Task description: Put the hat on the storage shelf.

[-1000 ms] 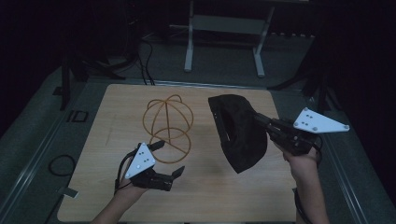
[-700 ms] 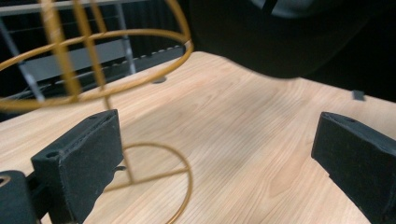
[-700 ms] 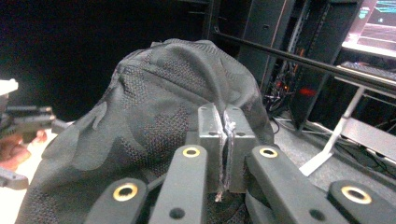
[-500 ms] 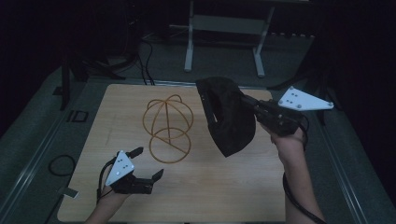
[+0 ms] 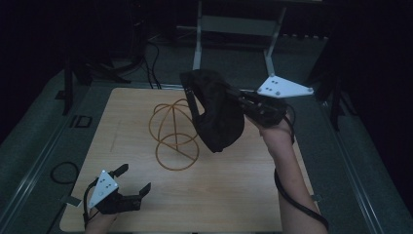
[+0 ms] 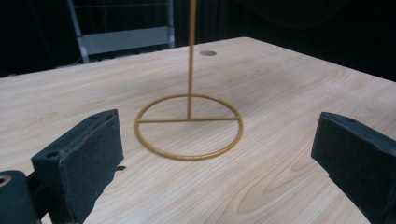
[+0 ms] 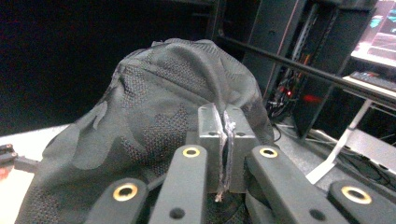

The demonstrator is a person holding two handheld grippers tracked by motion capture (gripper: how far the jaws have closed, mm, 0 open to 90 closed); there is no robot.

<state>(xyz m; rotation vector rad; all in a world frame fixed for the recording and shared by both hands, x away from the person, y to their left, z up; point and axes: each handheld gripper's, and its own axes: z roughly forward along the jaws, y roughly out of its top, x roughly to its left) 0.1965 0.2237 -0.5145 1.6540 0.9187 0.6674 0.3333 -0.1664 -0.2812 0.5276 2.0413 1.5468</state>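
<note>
Two grippers work over a wooden table [image 5: 234, 195]: the right gripper [image 7: 223, 154], jaws pinched tight on the fabric of a black cap [image 5: 216, 112], holds it in the air above the table, just beside a gold wire stand [image 5: 175, 131]. The left gripper [image 5: 130, 181], jaws spread wide and holding nothing, rests low near the table's front edge, with the stand's ring base [image 6: 189, 126] on the wood straight ahead between its jaws. No lettering is legible.

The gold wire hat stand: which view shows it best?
The high view: the gold wire hat stand shows whole on the wooden table, domed top to ring base, beside the black cap held by the right gripper. The left gripper view shows its base ring and stem.
</note>
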